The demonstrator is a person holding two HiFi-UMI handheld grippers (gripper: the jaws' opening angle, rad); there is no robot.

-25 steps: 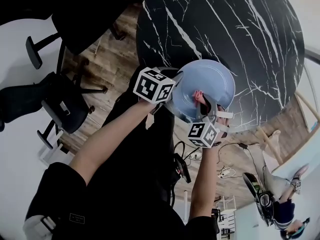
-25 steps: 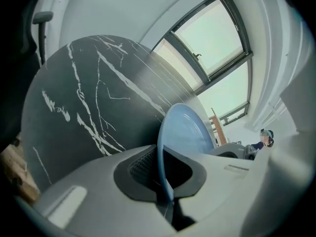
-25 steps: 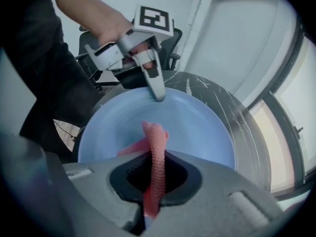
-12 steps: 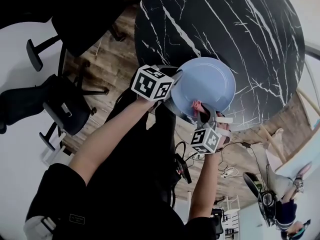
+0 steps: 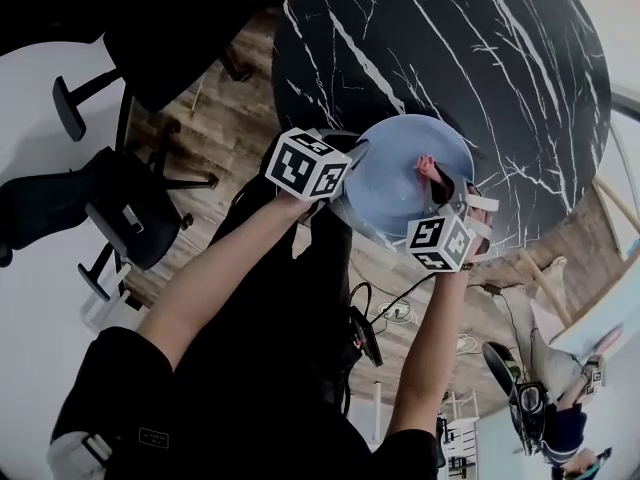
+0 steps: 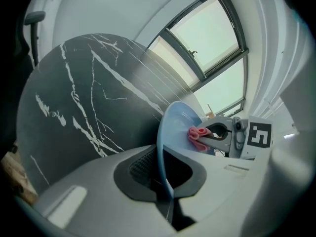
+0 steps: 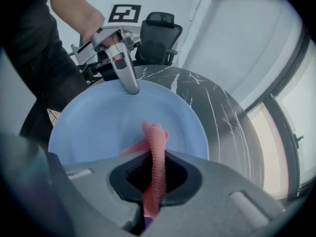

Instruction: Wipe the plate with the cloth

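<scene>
Head view: my left gripper (image 5: 348,163) is clamping the near-left rim of the blue plate (image 5: 390,193), holding it tilted over the edge of the black marbled counter (image 5: 480,58). Left gripper view is showing that rim edge-on, with the jaws closed on it. My right gripper (image 5: 432,176) is coming in from the right and pointing steeply down. Its jaws are pinching the pink cloth (image 7: 154,142), and the strip is running straight ahead onto the plate's face. Most of the bare face is lying ahead, toward the left jaws, so I judge the next stroke is heading that way.
</scene>
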